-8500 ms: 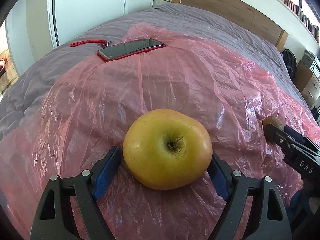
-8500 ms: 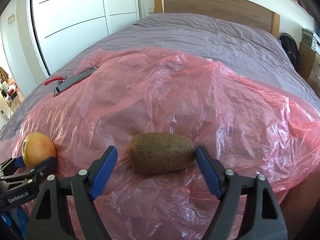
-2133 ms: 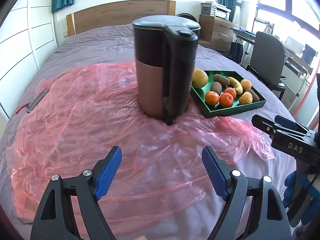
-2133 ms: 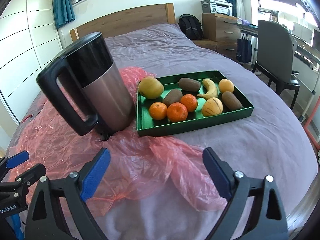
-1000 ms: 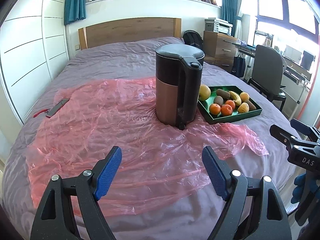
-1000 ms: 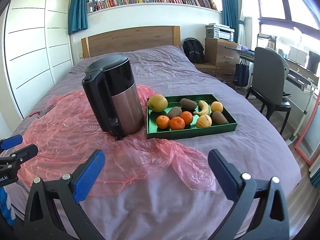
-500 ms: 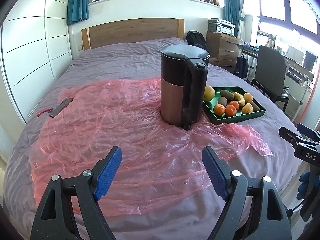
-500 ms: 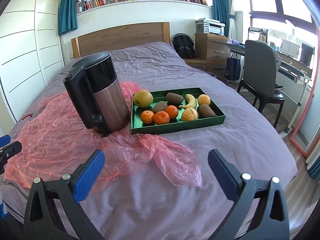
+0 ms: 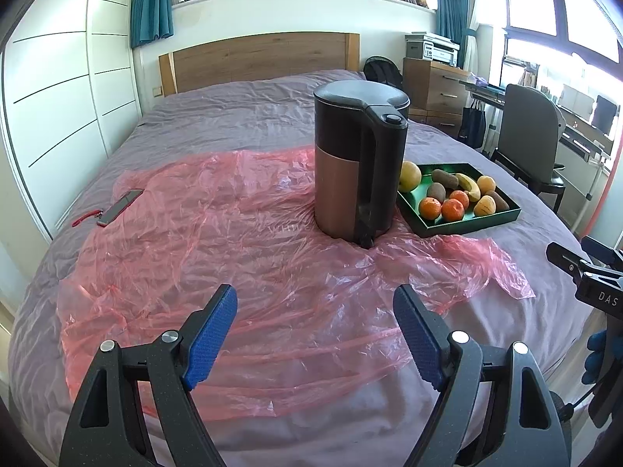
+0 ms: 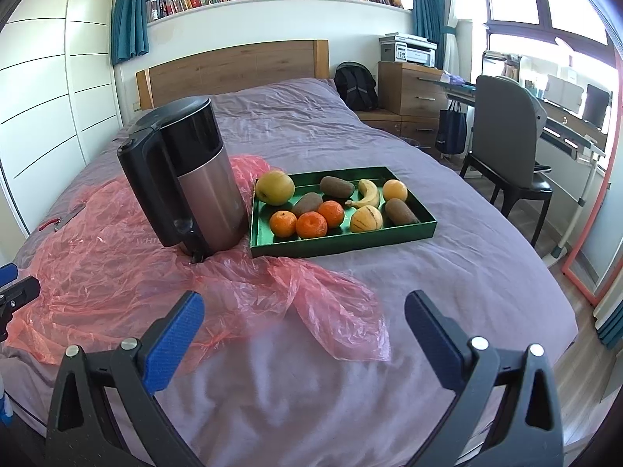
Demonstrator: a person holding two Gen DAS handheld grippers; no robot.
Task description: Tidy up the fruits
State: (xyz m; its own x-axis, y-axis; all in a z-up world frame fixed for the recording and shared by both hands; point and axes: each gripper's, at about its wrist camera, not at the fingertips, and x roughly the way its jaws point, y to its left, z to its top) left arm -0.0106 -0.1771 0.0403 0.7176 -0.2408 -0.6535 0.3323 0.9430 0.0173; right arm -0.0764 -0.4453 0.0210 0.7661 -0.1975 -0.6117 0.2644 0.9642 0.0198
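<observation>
Fruits (image 10: pixel 311 223) are lying in a green tray (image 10: pixel 342 245) on the bed (image 10: pixel 467 272), just right of an upright kettle (image 10: pixel 194 179) that is hiding the tray's near-left corner and part of the apple (image 9: pixel 410 176) in the left wrist view. Left gripper (image 9: pixel 315 336) and right gripper (image 10: pixel 303 336) are both hanging wide with nothing between their jaws, above the near part of the bed. Pink plastic sheet (image 9: pixel 194 233) is covering the bed's left half, a phone (image 9: pixel 120 206) lying near its far-left edge; bare bedding is lying open in front of the tray.

Black tongs (image 9: pixel 315 334); blue ribbed pads (image 9: pixel 210 334); silver screws; white "DAS" lettering; blue glove (image 9: pixel 595 356)
</observation>
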